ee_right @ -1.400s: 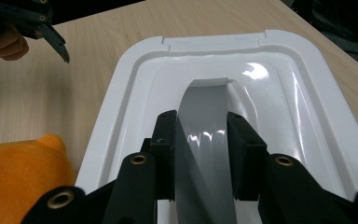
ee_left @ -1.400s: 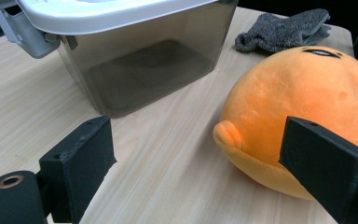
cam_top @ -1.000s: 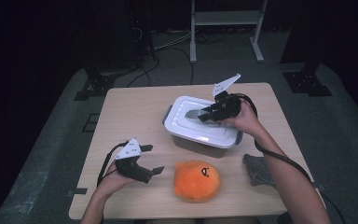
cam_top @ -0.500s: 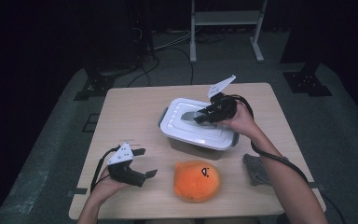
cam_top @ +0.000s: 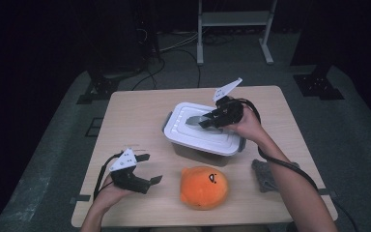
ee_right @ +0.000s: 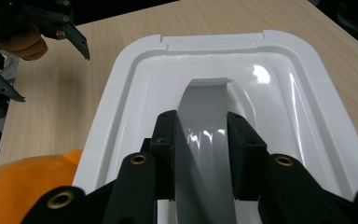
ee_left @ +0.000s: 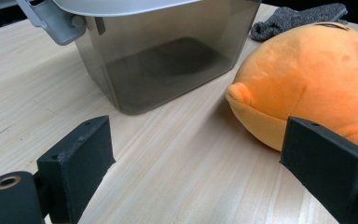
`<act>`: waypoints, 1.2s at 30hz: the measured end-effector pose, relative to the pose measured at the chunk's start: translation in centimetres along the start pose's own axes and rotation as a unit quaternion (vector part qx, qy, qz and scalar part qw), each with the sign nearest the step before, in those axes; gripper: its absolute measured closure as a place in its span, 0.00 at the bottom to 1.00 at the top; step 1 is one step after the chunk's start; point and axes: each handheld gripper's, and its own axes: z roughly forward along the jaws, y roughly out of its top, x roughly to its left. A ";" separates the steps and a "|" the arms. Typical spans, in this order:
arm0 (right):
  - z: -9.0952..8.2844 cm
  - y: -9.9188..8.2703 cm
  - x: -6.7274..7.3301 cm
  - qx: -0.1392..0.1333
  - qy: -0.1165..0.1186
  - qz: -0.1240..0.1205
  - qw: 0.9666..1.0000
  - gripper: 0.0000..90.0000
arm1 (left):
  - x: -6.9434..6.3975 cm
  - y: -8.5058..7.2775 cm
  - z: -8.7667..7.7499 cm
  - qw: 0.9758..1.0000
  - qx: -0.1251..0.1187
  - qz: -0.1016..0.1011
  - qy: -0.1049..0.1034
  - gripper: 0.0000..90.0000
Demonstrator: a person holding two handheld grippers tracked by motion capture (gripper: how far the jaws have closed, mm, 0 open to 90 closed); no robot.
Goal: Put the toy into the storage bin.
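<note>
Here, the right tongs [cam_top: 207, 121] are clamped narrow on the grey plastic handle [ee_right: 204, 140] set in the recessed top of the white plastic lid [cam_top: 198, 133]. In the right gripper view the two black jaws press that handle from either side. The lid sits on a smoky translucent plastic box [ee_left: 168, 56], which stands near the middle of the pale wooden tabletop [cam_top: 140, 111], a little toward its right edge; a grey latch [ee_left: 51, 21] shows at one end of the box.

The left tongs [cam_top: 149, 169] hang above the tabletop near its front left corner, jaws wide apart with nothing between them. In the left gripper view bare wood lies between the jaws, and the box wall stands beyond.

A round orange plush toy with a small black face [cam_top: 204, 187] lies near the front edge, just in front of the box and apart from it, to the right of the left tongs. A crumpled dark grey cloth [cam_top: 264, 175] lies toward the front right corner, beside the person's right forearm.
</note>
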 end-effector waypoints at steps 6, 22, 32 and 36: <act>-0.1 0.1 0.1 -0.001 -0.006 -0.003 1.000 0.74 | 0.1 -0.1 0.0 1.000 -0.002 0.000 0.002 0.09; -2.5 1.3 0.8 -0.012 -0.024 -0.013 1.000 0.74 | 0.2 -0.3 0.0 1.000 -0.003 0.000 0.000 0.09; -6.3 0.9 1.7 -0.013 -0.048 -0.010 0.999 0.74 | 0.2 -0.4 0.1 1.000 0.000 0.005 -0.002 0.09; -8.5 0.0 2.0 -0.018 -0.059 -0.002 0.998 0.74 | 0.1 -0.4 0.2 1.000 0.002 0.007 -0.002 0.09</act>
